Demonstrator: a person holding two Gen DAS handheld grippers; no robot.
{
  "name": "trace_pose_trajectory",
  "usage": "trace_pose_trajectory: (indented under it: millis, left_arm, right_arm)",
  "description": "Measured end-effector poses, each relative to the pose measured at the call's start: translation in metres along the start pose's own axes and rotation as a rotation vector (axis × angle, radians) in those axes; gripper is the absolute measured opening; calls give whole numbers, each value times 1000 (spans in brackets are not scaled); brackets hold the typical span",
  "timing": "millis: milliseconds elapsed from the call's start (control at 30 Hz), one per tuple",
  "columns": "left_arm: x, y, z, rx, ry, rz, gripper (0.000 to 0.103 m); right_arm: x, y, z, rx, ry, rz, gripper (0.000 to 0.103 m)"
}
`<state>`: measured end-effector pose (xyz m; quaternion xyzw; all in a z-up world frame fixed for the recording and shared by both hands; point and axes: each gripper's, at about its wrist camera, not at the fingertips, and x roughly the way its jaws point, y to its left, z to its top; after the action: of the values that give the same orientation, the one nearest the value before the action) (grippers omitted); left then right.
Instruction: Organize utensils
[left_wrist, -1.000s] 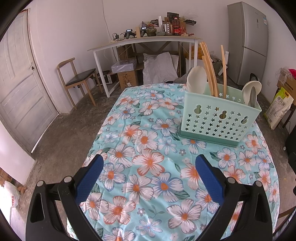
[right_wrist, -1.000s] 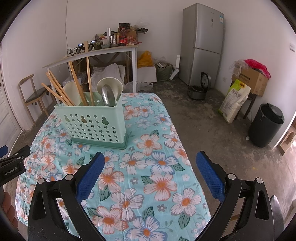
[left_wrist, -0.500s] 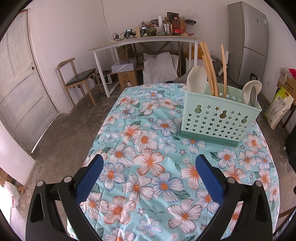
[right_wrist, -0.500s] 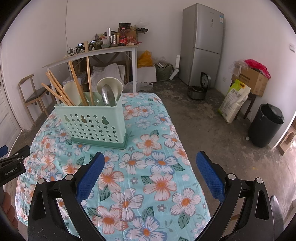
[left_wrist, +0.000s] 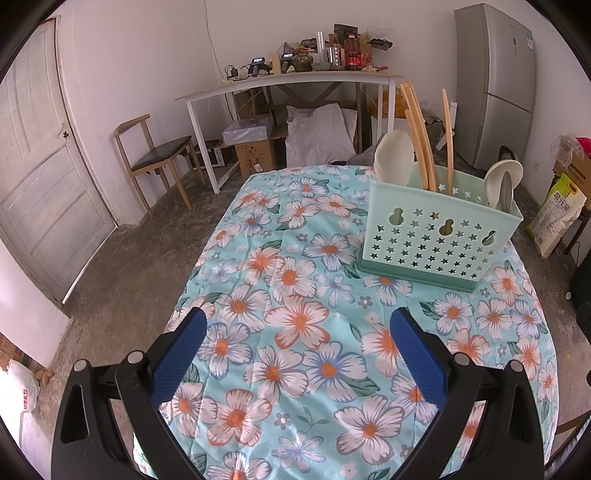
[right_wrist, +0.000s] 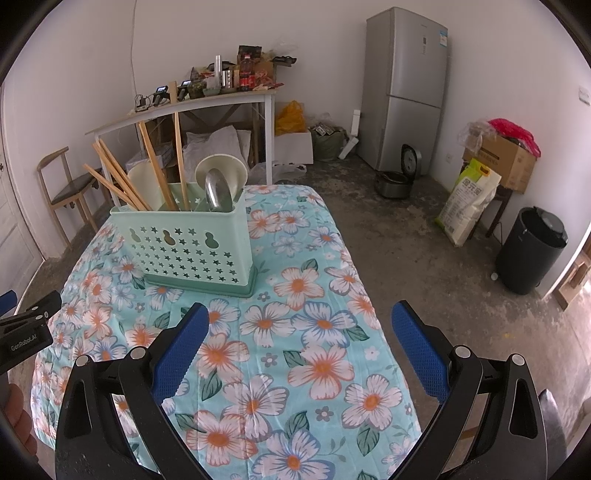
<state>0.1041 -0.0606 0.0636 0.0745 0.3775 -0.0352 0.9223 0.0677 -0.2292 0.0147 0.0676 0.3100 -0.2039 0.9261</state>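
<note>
A mint-green utensil caddy (left_wrist: 436, 236) (right_wrist: 188, 243) with star cut-outs stands on the floral tablecloth. Several wooden chopsticks (left_wrist: 419, 136) (right_wrist: 147, 162), cream spoons (left_wrist: 391, 155) (right_wrist: 221, 170) and a metal spoon (right_wrist: 218, 192) (left_wrist: 505, 192) stick out of it. My left gripper (left_wrist: 297, 321) hovers open over the cloth, short of the caddy and to its left. My right gripper (right_wrist: 300, 317) is open too, near the caddy's front right corner. Nothing sits between either pair of blue pads (left_wrist: 177, 358) (right_wrist: 417, 350). The left tool's side (right_wrist: 26, 332) shows at the right wrist view's left edge, with a hand below it.
The table (left_wrist: 317, 387) drops off to bare concrete floor on both sides. Behind stand a cluttered white desk (left_wrist: 288, 79), a wooden chair (left_wrist: 155, 155), a grey fridge (right_wrist: 406, 88), a black bin (right_wrist: 528, 251), a rice sack (right_wrist: 469, 199) and a door (left_wrist: 40, 155).
</note>
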Motion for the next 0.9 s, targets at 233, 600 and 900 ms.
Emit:
trace_pose_trajectory:
  millis: [233, 600, 900]
  left_arm:
    - [0, 1, -1, -1, -2, -1, 97]
    - [-1, 4, -1, -2, 1, -4, 97]
    - [-2, 3, -1, -2, 0, -4, 97]
  right_arm:
    - [0, 0, 0, 2, 0, 0, 95]
    - [-1, 1, 0, 4, -1, 2, 95]
    - [-1, 1, -1, 1, -3, 3, 95]
